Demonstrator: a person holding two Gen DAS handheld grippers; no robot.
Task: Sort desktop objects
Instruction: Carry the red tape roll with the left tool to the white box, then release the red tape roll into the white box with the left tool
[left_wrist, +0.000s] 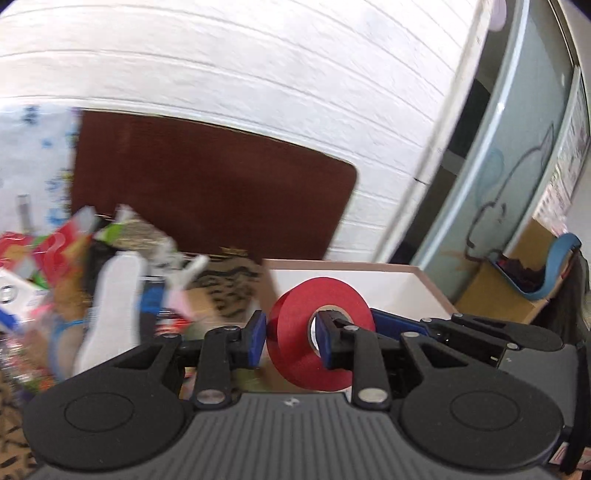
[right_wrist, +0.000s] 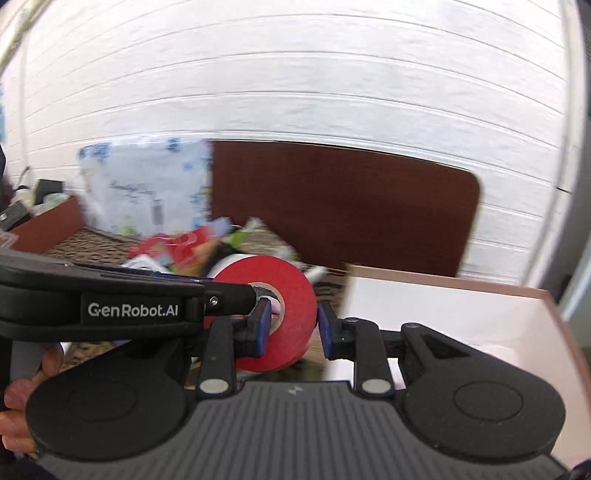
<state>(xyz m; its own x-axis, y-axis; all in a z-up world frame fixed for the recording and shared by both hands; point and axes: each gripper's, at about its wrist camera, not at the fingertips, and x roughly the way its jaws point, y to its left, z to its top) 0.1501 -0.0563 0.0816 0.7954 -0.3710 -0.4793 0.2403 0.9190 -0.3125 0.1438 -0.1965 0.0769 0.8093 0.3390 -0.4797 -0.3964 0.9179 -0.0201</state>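
Pinching one red tape roll together, left tongs and right tongs; "GenRobot.AI" lettering.

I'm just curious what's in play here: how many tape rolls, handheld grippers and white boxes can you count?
red tape roll: 1
black two-finger grippers: 2, left gripper and right gripper
white flat box with pink rim: 1
Total: 4

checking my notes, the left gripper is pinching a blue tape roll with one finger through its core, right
Not quite: the tape roll is red, not blue. The left wrist view shows the left gripper pinching it with one finger through its core, as you said.
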